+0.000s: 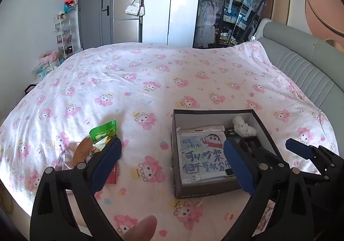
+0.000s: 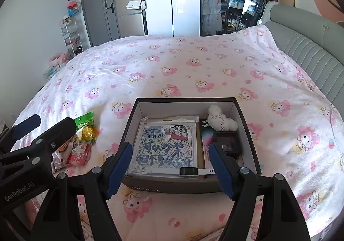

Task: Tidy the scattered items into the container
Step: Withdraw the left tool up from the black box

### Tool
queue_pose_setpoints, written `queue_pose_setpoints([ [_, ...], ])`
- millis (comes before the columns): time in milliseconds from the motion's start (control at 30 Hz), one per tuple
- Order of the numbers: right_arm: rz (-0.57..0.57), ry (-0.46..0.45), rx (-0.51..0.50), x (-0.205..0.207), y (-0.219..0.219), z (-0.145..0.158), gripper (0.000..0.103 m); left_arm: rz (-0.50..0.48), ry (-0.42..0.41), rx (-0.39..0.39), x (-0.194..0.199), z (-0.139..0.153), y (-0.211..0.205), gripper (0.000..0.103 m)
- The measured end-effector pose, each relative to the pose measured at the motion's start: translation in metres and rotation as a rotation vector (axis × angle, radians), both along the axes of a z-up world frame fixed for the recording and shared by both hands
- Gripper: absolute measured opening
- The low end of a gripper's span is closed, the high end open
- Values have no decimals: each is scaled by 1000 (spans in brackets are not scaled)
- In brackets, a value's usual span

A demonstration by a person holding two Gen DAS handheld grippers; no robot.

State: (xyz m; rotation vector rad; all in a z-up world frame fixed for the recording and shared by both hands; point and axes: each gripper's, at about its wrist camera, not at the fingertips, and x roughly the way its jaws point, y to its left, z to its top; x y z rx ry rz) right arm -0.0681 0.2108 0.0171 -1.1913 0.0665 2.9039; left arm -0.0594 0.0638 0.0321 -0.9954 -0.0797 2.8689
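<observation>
Both the left tongs (image 1: pixel 172 159) and right tongs (image 2: pixel 171 165) gape wide and empty above the bed (image 1: pixel 150 73). The box (image 2: pixel 247 116) sits ahead; leftover packets (image 2: pixel 86 133) lie left. Approach those low, one at a time.

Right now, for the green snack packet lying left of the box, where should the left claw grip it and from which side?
Take the green foil snack packet by its flat sealed far edge, which stands clear of the pile. That edge is thin enough to pinch. Come from above on the open blanket side, since the yellow wrapped sweet and brown wooden comb crowd its near end. The left claw is open and empty.
</observation>
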Motion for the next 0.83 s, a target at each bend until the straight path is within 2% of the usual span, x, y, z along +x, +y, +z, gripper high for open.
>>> queue_pose_setpoints([
  [467, -57, 60, -36, 60, -8, 21, 71, 16, 23, -11, 59, 12, -26, 102],
  [667, -40, 65, -20, 70, -14, 22, 72, 22, 3, 1, 70, 6, -26, 102],
  [833, -30, 54, -33, 74, -15, 18, 72, 20, 5, -22, 76, 6, -21, 102],
])
